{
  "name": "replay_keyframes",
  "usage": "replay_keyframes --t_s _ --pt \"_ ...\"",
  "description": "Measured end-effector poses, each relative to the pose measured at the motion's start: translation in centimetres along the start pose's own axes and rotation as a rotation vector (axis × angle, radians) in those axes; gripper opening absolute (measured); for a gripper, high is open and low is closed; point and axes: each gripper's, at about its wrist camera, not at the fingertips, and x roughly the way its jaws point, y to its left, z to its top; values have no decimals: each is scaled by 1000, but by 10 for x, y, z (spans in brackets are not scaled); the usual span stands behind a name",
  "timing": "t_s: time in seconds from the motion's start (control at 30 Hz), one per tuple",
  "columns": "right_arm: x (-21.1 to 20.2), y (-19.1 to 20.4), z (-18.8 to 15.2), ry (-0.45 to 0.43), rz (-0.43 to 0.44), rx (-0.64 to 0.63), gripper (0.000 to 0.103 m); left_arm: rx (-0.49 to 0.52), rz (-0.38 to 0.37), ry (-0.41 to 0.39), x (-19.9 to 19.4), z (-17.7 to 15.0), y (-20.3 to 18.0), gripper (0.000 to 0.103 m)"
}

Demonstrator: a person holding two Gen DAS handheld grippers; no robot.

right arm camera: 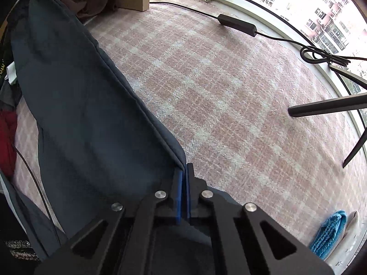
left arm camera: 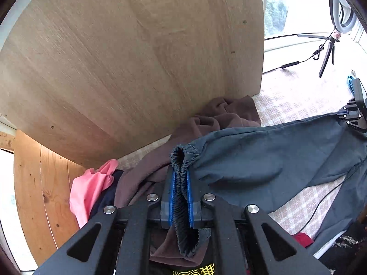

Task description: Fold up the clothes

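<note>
A pair of dark blue-grey trousers (left arm camera: 263,160) hangs stretched between both grippers above the pink checked blanket (left arm camera: 298,96). My left gripper (left arm camera: 181,174) is shut on the gathered elastic waistband (left arm camera: 183,158). The right gripper shows at the far right of the left wrist view (left arm camera: 353,114), holding the other end. In the right wrist view my right gripper (right arm camera: 184,169) is shut on the hem corner of the trousers (right arm camera: 91,105), which run off to the upper left.
A brown garment (left arm camera: 220,116) is bunched against a wooden panel (left arm camera: 137,57). Pink (left arm camera: 89,188) and red (right arm camera: 6,137) clothes lie nearby. A black power adapter and cable (right arm camera: 238,24), tripod legs (right arm camera: 325,107) and a blue cloth (right arm camera: 330,233) sit on the blanket (right arm camera: 229,103).
</note>
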Motion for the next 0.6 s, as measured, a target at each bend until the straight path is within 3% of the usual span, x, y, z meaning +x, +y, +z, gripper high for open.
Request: replay_keyframes --t_s 0.13,0.2,0.33,0.37,0.47,0.6 --pt "-13 -28 0 -59 -27 84 2 -68 5 -11 16 19 26 9" --pt "7 -16 18 -52 -22 139 2 -77 -6 38 43 27 29 10" --pt "30 16 31 -14 -83 81 3 -67 6 124 87 33 26 19" --pt "28 16 30 -17 -90 71 9 -69 -5 141 92 33 26 22" --pt "15 7 30 -28 -103 88 28 -85 2 154 91 35 34 33" --pt "-45 -20 13 -124 -80 127 29 -81 45 114 59 34 45 33"
